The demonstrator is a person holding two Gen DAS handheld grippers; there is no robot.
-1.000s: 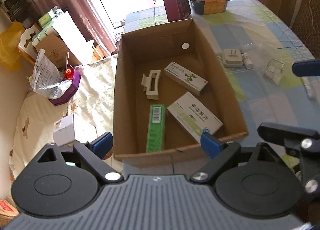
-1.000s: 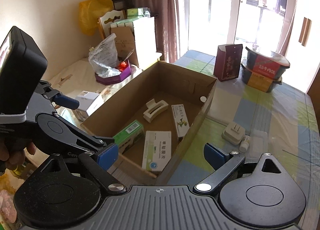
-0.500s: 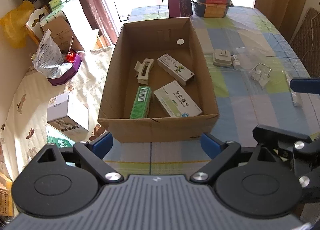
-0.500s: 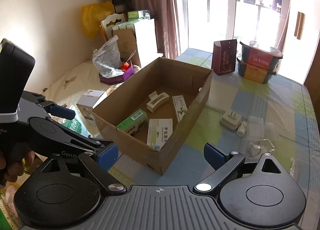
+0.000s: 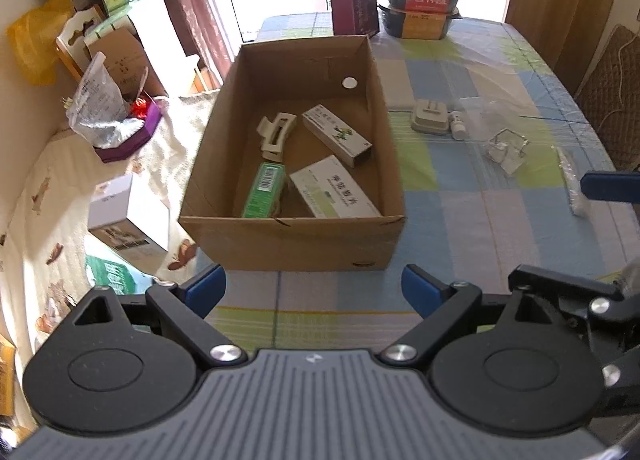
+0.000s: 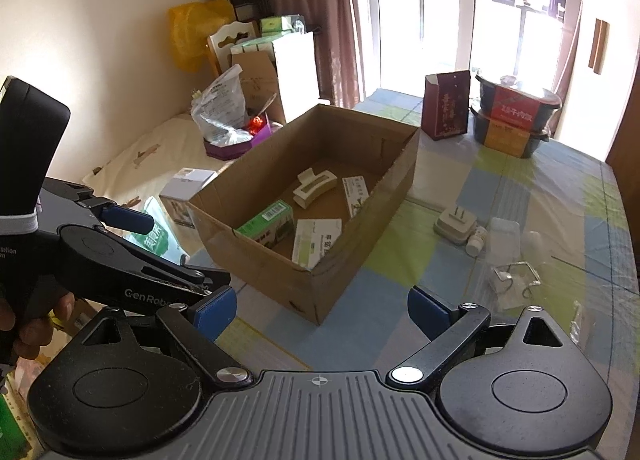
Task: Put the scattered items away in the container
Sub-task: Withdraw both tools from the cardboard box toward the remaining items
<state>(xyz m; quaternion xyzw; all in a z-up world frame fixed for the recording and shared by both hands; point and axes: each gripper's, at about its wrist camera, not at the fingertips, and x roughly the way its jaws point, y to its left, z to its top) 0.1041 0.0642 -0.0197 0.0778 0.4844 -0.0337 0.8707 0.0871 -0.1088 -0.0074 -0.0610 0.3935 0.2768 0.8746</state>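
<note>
Cardboard box (image 5: pixel 294 238) sits on the checked desk (image 5: pixel 460 220), at twelve o'clock from our left tool (image 5: pixel 314 288), whose fingers stand wide apart and empty. Inside we see a hair clip (image 5: pixel 276 134), a green carton (image 5: pixel 266 190) and two white medicine cartons (image 5: pixel 336 136). At two o'clock from the box lie a plug adapter (image 5: pixel 430 120) and a small bottle (image 5: pixel 458 128). Our right tool (image 6: pixel 322 312) is also spread open, holding nothing.
</note>
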